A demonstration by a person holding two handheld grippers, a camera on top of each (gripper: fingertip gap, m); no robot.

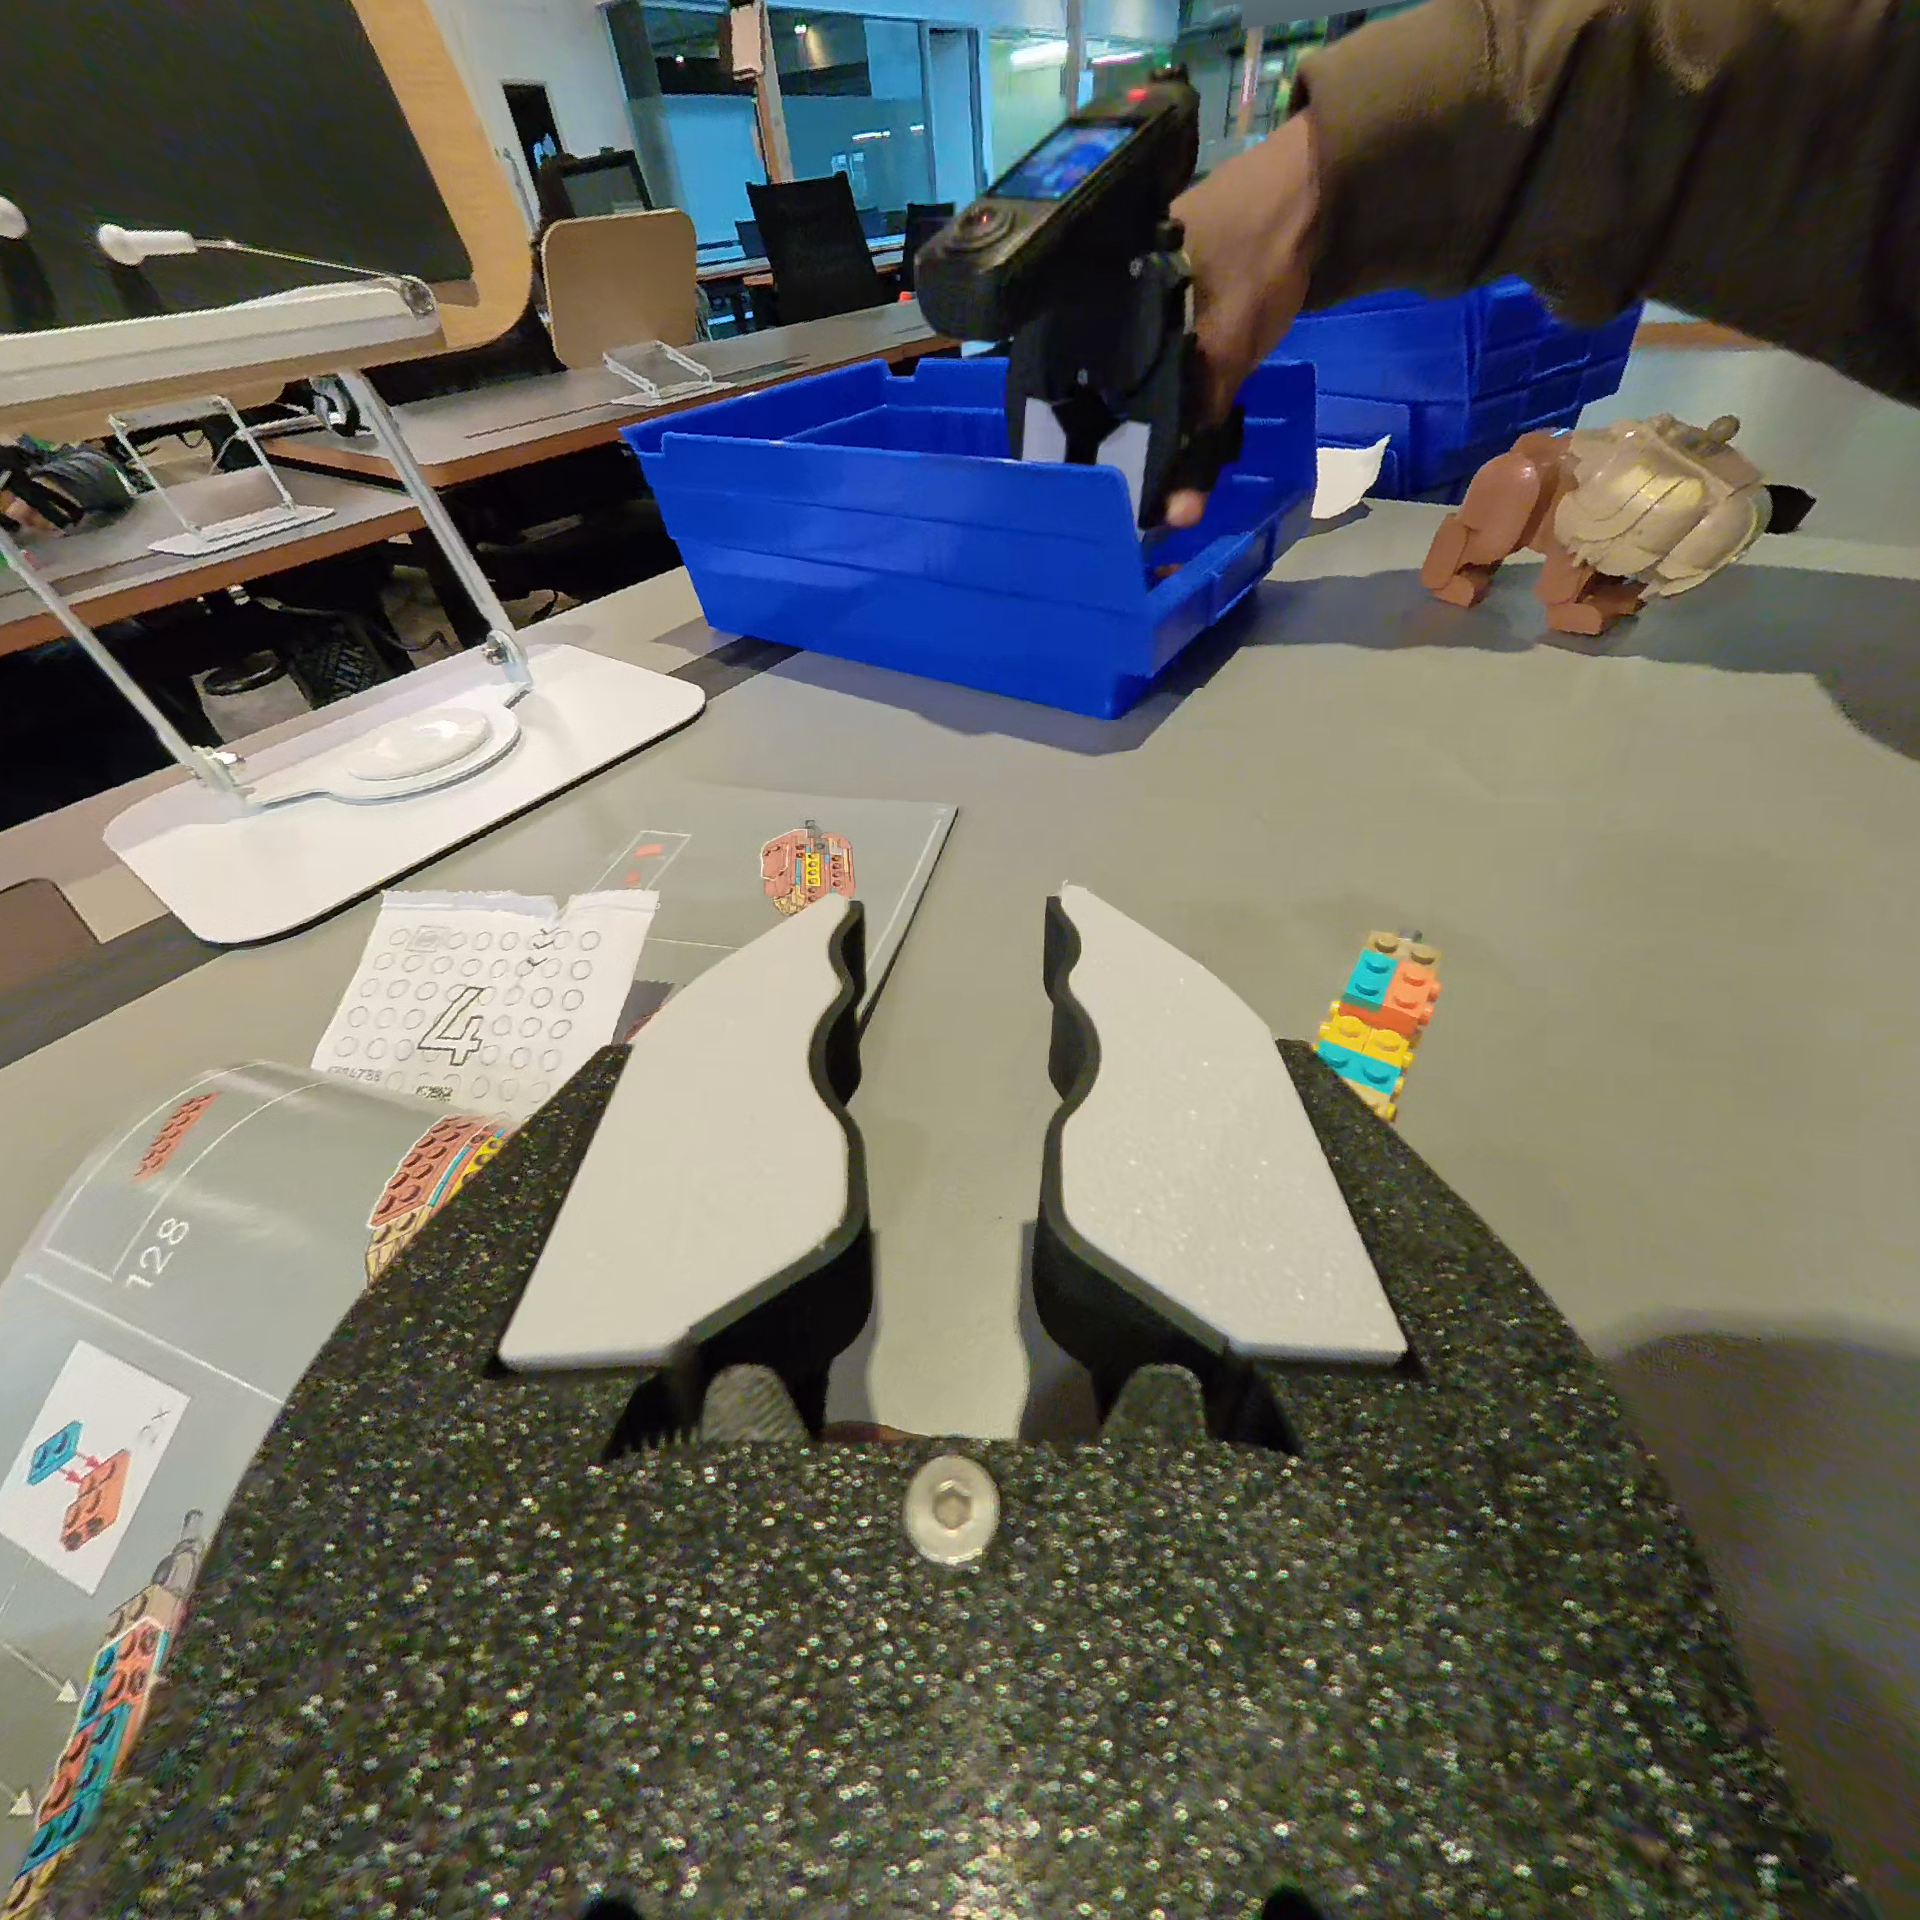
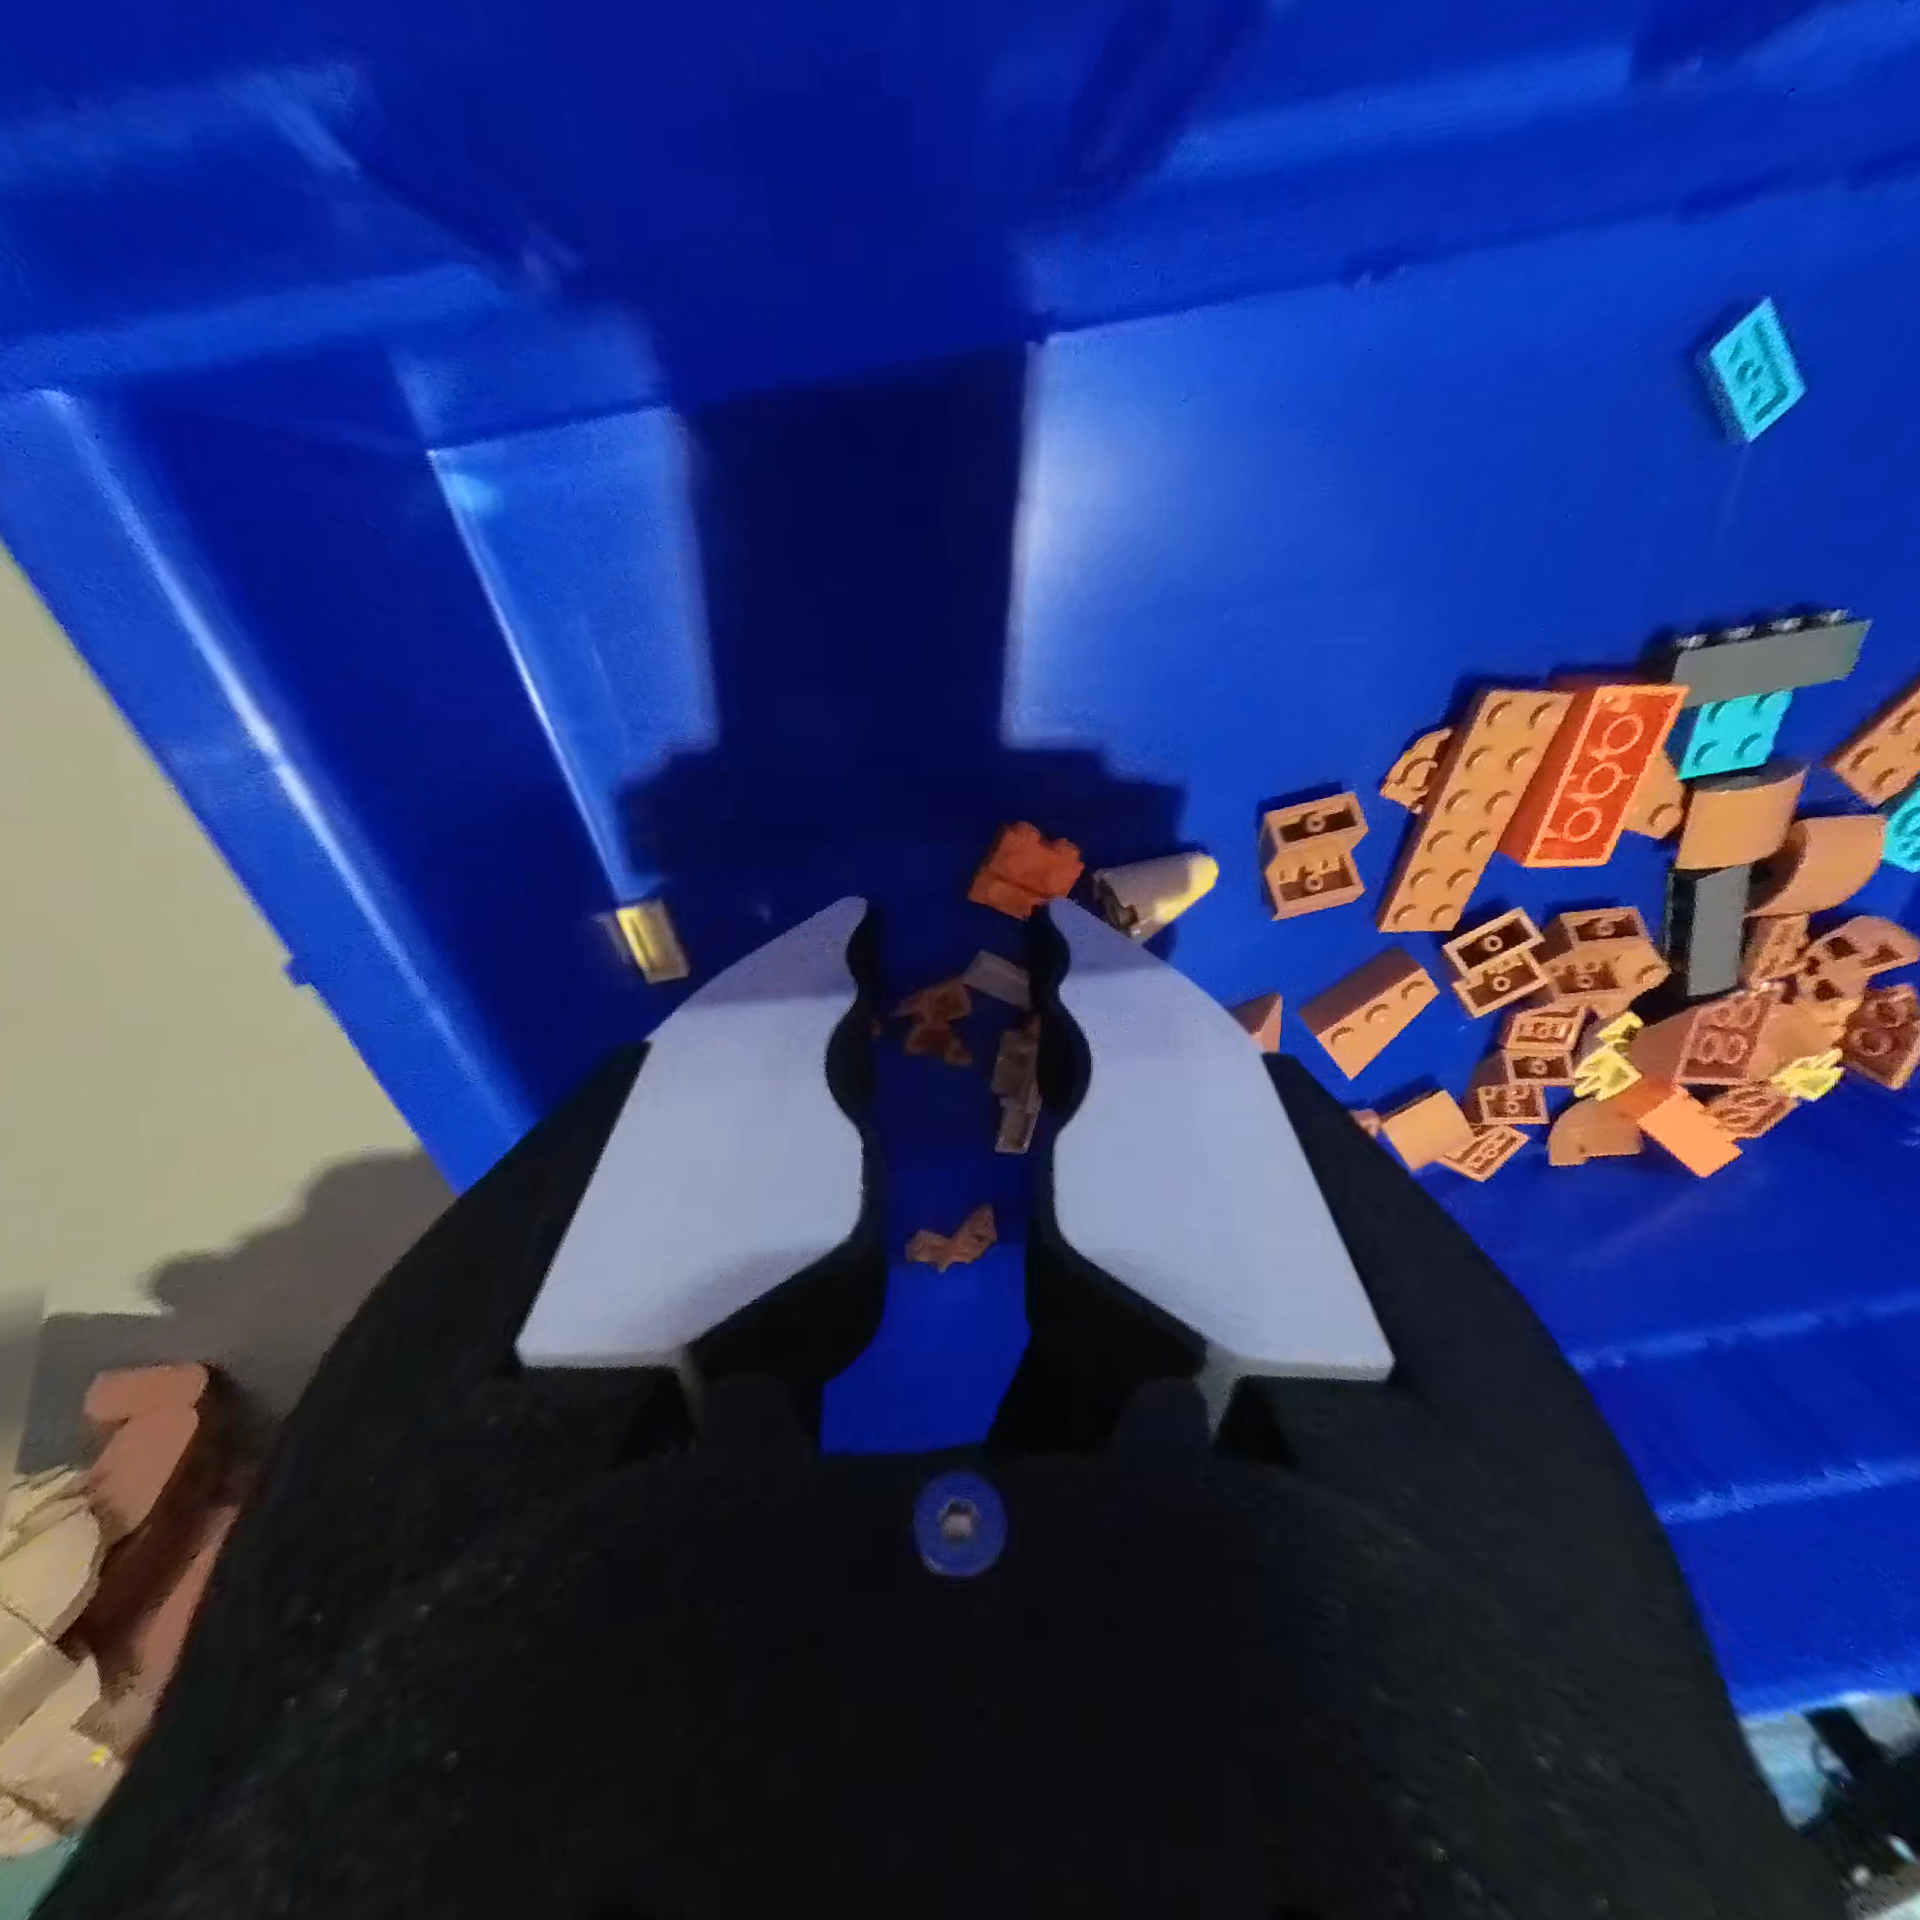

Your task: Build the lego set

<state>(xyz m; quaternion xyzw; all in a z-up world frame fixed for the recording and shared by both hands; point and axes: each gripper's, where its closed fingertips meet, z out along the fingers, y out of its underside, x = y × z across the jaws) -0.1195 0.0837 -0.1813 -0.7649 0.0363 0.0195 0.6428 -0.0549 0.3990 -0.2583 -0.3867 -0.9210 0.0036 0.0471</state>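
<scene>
The right hand-held gripper (image 2: 956,914) is dipped into the blue bin (image 1: 894,540), jaws parted a fair bit and nothing held between them. Just past its fingertips, dead ahead and a touch to the right, an orange brick (image 2: 1023,868) is seen on the bin floor, with a cream cone piece (image 2: 1153,894) right beside it. A few small brown bits are scattered in the gap between the fingers. The big brick pile (image 2: 1621,914) is off to the right, well apart from the tips, so a sideways shift would be needed for anything from there. The orange brick looks tilted, and its long axis can't really be made out through the blur.

The left hand-held gripper (image 1: 956,914) is hung over the grey worktop (image 1: 1455,831), open and empty. The half-built colourful stack (image 1: 1377,1018) is lying just to its right, long axis running near to far, so it's the closer one for that. The instruction booklet (image 1: 727,883) is spread out on the left.
</scene>
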